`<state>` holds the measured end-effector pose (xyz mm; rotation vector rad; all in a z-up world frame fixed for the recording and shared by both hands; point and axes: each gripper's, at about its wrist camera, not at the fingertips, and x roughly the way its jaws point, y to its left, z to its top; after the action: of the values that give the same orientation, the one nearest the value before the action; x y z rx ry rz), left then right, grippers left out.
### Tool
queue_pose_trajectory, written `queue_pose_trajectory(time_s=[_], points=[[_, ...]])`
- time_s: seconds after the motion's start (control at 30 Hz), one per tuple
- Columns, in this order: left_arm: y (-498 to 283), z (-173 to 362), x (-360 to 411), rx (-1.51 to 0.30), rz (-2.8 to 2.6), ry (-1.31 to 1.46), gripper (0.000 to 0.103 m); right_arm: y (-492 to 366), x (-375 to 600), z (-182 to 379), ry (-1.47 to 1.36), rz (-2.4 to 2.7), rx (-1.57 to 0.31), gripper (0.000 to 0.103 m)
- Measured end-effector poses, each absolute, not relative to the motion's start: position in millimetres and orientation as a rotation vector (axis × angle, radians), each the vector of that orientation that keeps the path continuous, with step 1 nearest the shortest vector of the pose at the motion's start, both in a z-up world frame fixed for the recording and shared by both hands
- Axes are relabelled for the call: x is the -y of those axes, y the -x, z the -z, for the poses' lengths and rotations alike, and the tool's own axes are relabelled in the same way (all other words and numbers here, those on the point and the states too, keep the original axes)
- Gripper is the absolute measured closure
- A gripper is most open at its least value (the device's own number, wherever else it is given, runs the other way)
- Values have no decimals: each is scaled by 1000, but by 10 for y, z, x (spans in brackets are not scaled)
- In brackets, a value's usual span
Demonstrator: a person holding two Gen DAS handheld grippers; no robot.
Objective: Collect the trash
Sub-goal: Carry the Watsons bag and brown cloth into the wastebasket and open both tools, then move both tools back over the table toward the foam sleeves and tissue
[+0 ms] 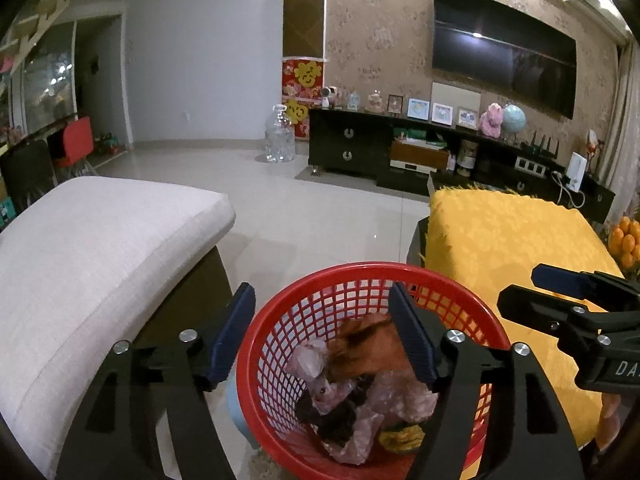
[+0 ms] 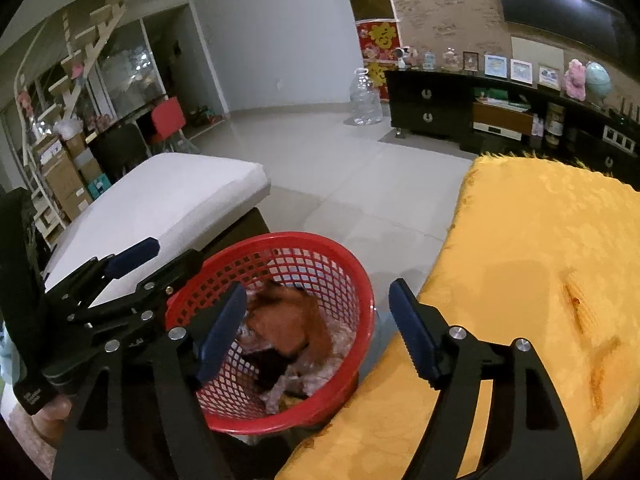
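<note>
Both hand-held grippers (image 1: 322, 334) (image 2: 318, 330) released; red basket's (image 1: 280, 312) crumpled trash (image 1: 372, 384) blurred, indistinct.

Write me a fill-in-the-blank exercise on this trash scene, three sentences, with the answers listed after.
1. The crumpled trash lies inside a round plastic mesh basket whose colour is ____.
2. The cloth covering the table beside the basket is ____.
3. Both the left gripper and the right gripper have jaws that stand ____, with nothing gripped.

Missing words: red; yellow; open
</note>
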<state>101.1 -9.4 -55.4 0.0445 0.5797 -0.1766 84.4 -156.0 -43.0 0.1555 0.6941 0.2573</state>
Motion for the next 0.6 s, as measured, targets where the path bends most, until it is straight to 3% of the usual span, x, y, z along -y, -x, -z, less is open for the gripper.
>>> queue_pose_trajectory(time_s=[0.27, 0.6], points=[[-952, 518, 137, -533, 167, -39, 23, -692, 1674, 458, -149, -206, -679, 30], [-859, 472, 238, -483, 222, -15, 21, -342, 2236, 610, -172, -66, -676, 27]])
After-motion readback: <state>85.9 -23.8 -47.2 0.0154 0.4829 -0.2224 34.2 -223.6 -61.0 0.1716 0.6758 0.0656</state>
